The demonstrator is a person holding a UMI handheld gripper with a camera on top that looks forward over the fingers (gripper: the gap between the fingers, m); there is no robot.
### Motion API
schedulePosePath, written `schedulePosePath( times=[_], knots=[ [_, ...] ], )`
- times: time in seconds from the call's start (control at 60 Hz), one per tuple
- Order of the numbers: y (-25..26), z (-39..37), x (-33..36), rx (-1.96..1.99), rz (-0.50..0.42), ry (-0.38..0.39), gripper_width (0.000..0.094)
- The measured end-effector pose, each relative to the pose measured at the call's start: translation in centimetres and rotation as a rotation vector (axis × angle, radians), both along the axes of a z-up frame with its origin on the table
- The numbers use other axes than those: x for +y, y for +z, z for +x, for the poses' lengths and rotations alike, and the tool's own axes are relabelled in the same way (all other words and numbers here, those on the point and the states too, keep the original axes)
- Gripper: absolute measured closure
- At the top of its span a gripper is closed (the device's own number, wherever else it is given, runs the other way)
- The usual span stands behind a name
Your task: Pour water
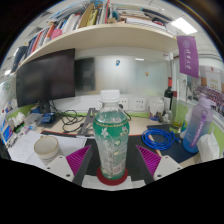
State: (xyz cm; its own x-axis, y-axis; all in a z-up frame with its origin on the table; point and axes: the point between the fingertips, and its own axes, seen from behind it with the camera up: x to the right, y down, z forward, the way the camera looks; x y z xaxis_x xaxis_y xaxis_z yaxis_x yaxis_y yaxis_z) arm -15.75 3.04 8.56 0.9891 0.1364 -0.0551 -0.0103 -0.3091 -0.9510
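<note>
- A clear plastic bottle [111,138] with a white cap and a green label is seen upright at the lower centre of the frame, between the two fingers of the gripper [112,160].
- The magenta pads [77,157] are seen on either side of the bottle's lower body; the jaws are closed in against it and the bottle is held.
- A white cup [46,149] is located at the lower left of the frame, on the worktop [60,135].
- A coil of blue cable [157,138] is located right of centre, with a blue bottle [196,128] beyond it toward the right edge.
- A dark monitor [45,79] is seen at the left of the frame.
- A shelf of books [90,20] runs across the upper frame.
</note>
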Motion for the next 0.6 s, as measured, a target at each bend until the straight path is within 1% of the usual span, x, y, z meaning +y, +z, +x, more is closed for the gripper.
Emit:
schedulePosePath(
  times=[0.033,0.1,0.167,0.25,0.35,0.45,0.5,0.6],
  knots=[
    [-0.2,0.3,-1.0,-0.003,-0.014,-0.018,0.0084],
    [-0.5,0.6,-3.5,-0.024,-0.053,-0.052,0.0085],
    [0.3,0.3,-6.1,-0.029,-0.077,-0.077,0.0083],
    [2.0,-1.4,-8.8,-0.012,-0.106,-0.072,0.0081],
    [5.5,-3.3,-10.6,-0.043,-0.087,-0.071,0.0081],
    [8.7,-4.0,-11.6,-0.088,-0.042,-0.073,0.0074],
    [10.4,-4.6,-11.9,-0.079,-0.021,-0.08,0.0075],
    [12.6,-5.6,-12.5,-0.029,-0.007,-0.077,0.0076]
  ],
)
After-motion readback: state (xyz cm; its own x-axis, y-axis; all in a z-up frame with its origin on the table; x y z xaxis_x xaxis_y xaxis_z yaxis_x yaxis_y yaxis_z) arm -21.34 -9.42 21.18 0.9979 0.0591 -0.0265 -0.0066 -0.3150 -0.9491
